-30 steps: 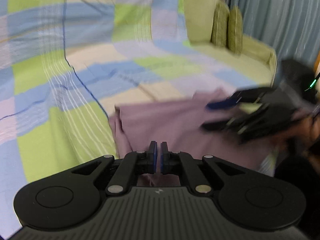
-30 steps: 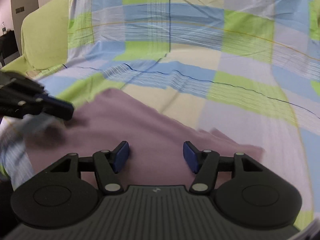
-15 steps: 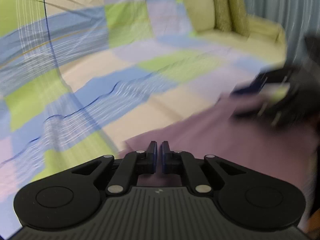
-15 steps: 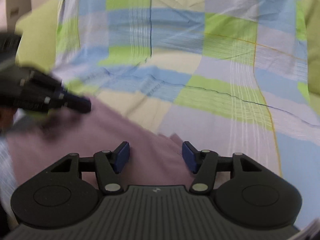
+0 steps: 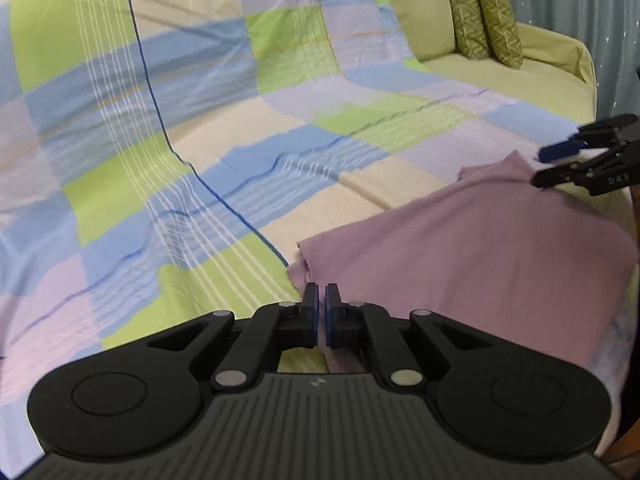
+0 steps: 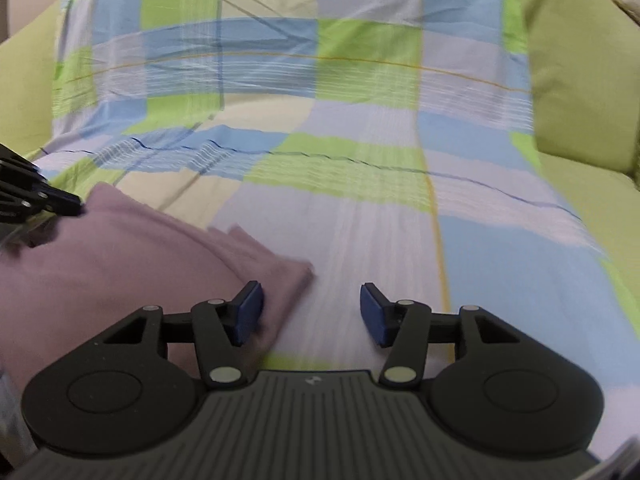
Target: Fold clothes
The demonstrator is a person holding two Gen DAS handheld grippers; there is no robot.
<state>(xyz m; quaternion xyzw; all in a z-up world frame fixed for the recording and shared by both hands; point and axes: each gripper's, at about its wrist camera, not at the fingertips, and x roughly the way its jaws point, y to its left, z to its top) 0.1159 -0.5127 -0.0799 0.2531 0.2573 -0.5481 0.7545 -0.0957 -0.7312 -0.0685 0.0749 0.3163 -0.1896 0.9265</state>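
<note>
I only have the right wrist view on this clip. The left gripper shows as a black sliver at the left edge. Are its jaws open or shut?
Observer: Shut. In the left wrist view the left gripper has its blue pads nearly together, with no cloth visibly pinched between them.
Operator: Where is it relative to the garment?
Observer: Its tips sit at the near left corner of the folded pink garment, beside the checked sheet.
Operator: Anything on the sofa outside my frame?
Observer: Two green patterned cushions stand against the backrest at the far end, with a grey-blue curtain behind.
</note>
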